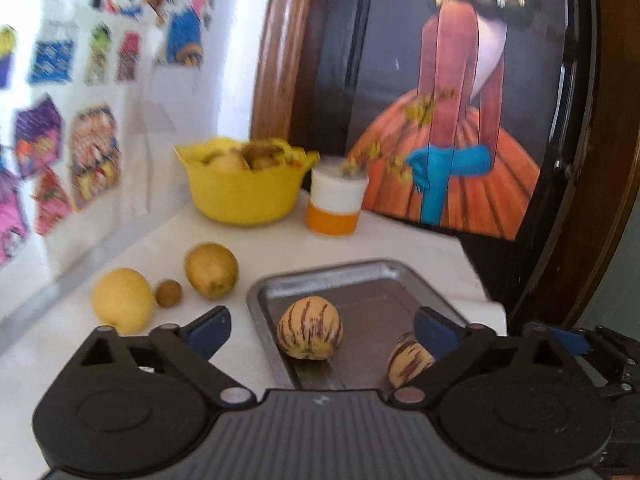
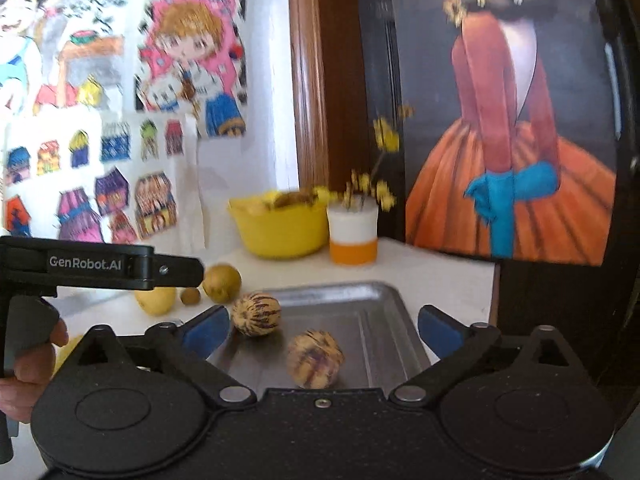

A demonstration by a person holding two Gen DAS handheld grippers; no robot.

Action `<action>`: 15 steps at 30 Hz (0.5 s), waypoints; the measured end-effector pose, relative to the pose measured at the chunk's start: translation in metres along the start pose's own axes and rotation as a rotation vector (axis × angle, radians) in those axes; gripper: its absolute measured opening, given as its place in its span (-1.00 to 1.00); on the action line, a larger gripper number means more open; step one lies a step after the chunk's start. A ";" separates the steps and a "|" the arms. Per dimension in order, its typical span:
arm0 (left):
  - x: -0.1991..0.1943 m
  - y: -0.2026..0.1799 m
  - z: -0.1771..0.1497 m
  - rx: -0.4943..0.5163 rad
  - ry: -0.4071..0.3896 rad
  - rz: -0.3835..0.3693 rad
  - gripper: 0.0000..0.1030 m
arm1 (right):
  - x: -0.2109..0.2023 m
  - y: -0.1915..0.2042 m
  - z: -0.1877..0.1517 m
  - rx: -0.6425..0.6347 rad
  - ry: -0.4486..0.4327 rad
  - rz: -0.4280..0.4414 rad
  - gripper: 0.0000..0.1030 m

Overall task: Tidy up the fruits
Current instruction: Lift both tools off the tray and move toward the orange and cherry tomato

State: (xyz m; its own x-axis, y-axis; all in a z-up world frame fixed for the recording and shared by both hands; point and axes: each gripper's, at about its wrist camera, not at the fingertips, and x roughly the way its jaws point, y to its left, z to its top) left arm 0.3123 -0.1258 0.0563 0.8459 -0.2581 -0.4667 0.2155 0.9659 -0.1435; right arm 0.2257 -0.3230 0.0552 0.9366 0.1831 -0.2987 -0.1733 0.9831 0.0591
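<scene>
Left wrist view first: white table (image 1: 360,240) shoved in a corner, kids' drawings (image 1: 60,120) taped on the wall at 9 to 11 o'clock, a big painting (image 1: 460,100) of an orange skirt leaning at 1 o'clock. Yellow bowl (image 1: 244,192) with fruit sits at 12, a white-and-orange cup (image 1: 334,204) just beside it. The left claw (image 1: 322,332) is spread wide, nothing between the blue pads. The metal tray (image 1: 340,276) lies right ahead with one striped melon (image 1: 310,328) between the fingers and a second striped melon (image 1: 408,360) partly hidden behind the right finger. Loose on the table at 10 o'clock: a yellow pear (image 1: 122,300), a small brown fruit (image 1: 168,293), a greenish fruit (image 1: 211,270). Right wrist view: same corner, blurrier. The right claw (image 2: 324,332) is wide too and empty, both melons on the tray (image 2: 380,320) ahead, one near the left pad (image 2: 256,314), one dead centre (image 2: 315,358). At 9 o'clock the other gripper's black body (image 2: 100,266) pokes in level, a hand (image 2: 28,364) wrapped round its handle.
</scene>
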 end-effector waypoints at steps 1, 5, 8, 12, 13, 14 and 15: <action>-0.010 0.001 0.000 -0.002 -0.020 0.008 0.99 | -0.007 0.004 0.001 -0.003 -0.015 -0.004 0.99; -0.048 0.010 0.001 -0.019 -0.071 0.024 0.99 | -0.042 0.023 0.005 -0.003 -0.062 -0.010 0.99; -0.078 0.022 -0.003 -0.039 -0.104 0.040 0.99 | -0.064 0.037 0.005 -0.007 -0.083 -0.010 0.99; -0.115 0.042 -0.014 -0.055 -0.132 0.074 0.99 | -0.089 0.059 0.002 -0.014 -0.092 -0.001 0.99; -0.123 0.047 -0.019 -0.057 -0.134 0.083 0.99 | -0.093 0.065 0.000 -0.020 -0.089 0.003 0.99; -0.130 0.052 -0.023 -0.060 -0.134 0.092 0.99 | -0.097 0.070 -0.002 -0.026 -0.087 0.007 0.99; -0.137 0.056 -0.027 -0.061 -0.133 0.099 0.99 | -0.101 0.076 -0.004 -0.034 -0.084 0.010 0.99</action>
State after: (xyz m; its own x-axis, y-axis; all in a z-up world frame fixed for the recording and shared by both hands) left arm 0.1953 -0.0371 0.0889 0.9194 -0.1526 -0.3624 0.1011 0.9824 -0.1574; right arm 0.1167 -0.2663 0.0860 0.9567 0.1934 -0.2174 -0.1917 0.9810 0.0291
